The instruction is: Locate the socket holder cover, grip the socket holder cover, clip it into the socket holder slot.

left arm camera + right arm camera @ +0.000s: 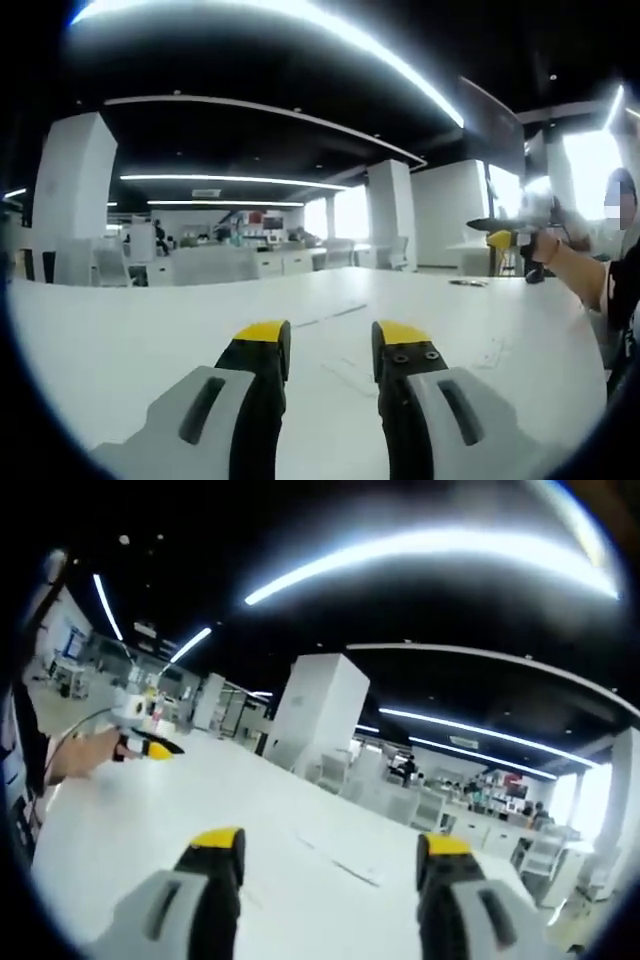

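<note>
A: Start close. What do the tongs look like?

B: In the left gripper view, the left gripper [331,345] rises from the bottom with its yellow-tipped jaws apart, nothing between them. In the right gripper view, the right gripper [331,852] has its jaws spread wider still, also with nothing in them.

A: What lies under them?

B: A wide white table [130,340]. A few thin flat pieces lie on it just past the jaws; one pale strip [330,314] sits ahead of the left jaws, and a similar strip [352,871] shows between the right jaws. They are too faint to identify, so I can't tell whether any of them is the socket holder cover or the slot.

A: Farther out?

B: At the right edge of the left gripper view, a person's hand [560,255] holds the other gripper over the table's far side. In the right gripper view, a hand [90,752] with a yellow-tipped gripper comes in from the left.

A: And beyond?

B: An open office: white pillars [72,190], desks and chairs, long ceiling light strips [420,550], bright windows, and small figures seated in the distance.
</note>
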Motion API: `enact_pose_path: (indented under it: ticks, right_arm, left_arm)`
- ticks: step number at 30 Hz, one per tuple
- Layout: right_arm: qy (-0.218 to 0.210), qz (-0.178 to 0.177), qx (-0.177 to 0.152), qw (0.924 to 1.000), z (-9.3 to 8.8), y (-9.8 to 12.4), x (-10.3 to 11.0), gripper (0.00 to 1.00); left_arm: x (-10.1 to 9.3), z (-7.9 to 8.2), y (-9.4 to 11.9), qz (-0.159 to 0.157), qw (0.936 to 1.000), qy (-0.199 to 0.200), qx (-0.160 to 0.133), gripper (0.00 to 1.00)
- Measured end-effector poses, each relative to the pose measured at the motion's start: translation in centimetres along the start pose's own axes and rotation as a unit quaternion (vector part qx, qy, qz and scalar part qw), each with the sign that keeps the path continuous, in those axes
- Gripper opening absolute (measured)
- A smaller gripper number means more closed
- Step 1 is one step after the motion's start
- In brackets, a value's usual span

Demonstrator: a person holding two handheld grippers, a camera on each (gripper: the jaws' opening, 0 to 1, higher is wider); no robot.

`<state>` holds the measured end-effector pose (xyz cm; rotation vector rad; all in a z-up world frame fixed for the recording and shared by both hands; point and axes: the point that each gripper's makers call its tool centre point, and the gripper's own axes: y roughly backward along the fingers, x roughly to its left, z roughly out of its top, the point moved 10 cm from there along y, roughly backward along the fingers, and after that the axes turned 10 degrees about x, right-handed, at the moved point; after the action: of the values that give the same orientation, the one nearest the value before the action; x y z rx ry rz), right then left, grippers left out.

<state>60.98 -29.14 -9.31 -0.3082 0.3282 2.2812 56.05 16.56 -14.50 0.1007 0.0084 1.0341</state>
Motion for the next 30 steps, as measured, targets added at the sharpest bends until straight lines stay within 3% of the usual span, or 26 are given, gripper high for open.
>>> enact_pose_path:
  ticks: [7,10,14,17,30]
  right_arm:
    - [0.038,0.035,0.049,0.9974,0.8,-1.3,1.1,0.73]
    - [0.047,0.052,0.088,0.9936,1.3,-2.0,1.7,0.73]
    - [0.059,0.067,0.102,0.9907,1.9,-2.7,2.2,0.74]
    - [0.069,0.091,0.124,0.9857,2.2,-3.3,2.5,0.74]
    - [0.13,0.126,0.202,0.9626,2.4,-4.5,4.0,0.75]
  left_arm:
    - [0.3,0.1,0.0,0.002,1.0,-0.001,0.001,0.33]
    - [0.5,0.1,-0.1,0.005,1.0,-0.003,0.002,0.33]
    - [0.6,0.2,-0.1,0.006,1.0,-0.003,0.002,0.33]
    - [0.6,0.2,-0.1,0.006,1.0,-0.004,0.003,0.33]
    - [0.7,0.2,-0.1,0.007,1.0,-0.004,0.003,0.33]
